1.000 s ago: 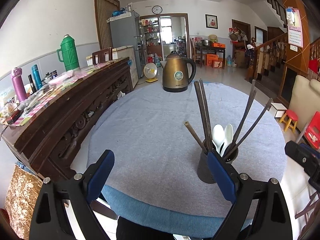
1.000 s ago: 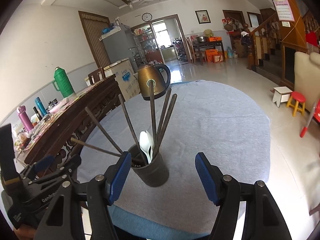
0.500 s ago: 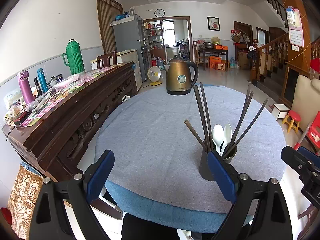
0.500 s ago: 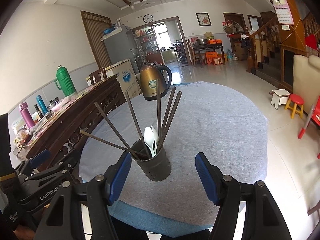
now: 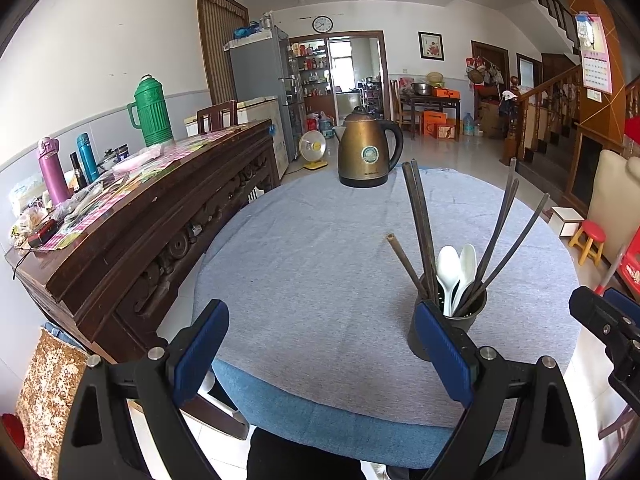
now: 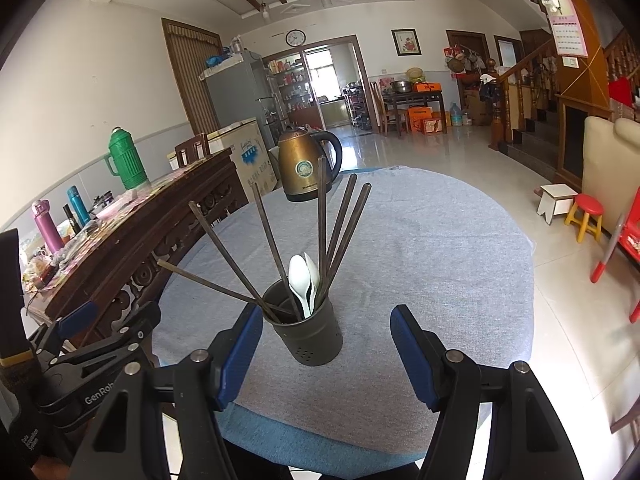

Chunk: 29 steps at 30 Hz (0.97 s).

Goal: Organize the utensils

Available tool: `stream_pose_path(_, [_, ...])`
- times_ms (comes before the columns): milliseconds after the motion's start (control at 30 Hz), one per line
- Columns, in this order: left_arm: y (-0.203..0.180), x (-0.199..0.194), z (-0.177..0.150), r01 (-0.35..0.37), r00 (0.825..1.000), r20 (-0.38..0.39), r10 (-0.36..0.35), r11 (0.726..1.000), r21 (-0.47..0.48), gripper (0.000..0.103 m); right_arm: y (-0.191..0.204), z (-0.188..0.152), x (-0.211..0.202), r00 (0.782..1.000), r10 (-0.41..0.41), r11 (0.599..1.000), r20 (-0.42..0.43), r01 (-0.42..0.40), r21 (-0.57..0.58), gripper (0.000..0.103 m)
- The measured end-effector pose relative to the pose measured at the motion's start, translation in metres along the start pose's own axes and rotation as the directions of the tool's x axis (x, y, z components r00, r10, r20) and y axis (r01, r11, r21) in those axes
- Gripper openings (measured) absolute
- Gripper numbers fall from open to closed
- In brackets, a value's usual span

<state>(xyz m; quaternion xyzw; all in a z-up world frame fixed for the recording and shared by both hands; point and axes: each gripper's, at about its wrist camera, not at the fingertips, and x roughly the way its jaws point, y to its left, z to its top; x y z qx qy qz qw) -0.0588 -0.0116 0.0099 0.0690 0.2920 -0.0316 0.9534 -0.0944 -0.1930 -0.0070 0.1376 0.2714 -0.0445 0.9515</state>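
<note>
Right wrist view: the dark utensil holder (image 6: 310, 334), with chopsticks (image 6: 322, 216) and white spoons (image 6: 303, 280), stands on the grey worktop (image 6: 440, 248) before my spread, empty right claw (image 6: 326, 356). Left wrist view: my left claw (image 5: 320, 354), likewise spread, half hides it.

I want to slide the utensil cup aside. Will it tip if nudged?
Probably, if pushed high: the cup is narrow, and long chopsticks splay out over one side. The cloth may drag its base. A low push looks safer.
</note>
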Motion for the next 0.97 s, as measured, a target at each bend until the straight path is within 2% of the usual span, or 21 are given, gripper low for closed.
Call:
stream_pose_path(667, [0.010, 0.005, -0.002, 0.033, 0.999, -0.005, -0.033, 0.999, 0.005, 0.094, 0.014, 0.001, 0.009, 0.999, -0.036, 0.999, -0.017, 0.036, -0.022, 0.070])
stream_pose_path(967, [0.013, 0.010, -0.002, 0.048, 0.999, 0.001, -0.048, 0.999, -0.012, 0.094, 0.006, 0.003, 0.018, 0.999, -0.044, 0.999, -0.027, 0.044, -0.007, 0.070])
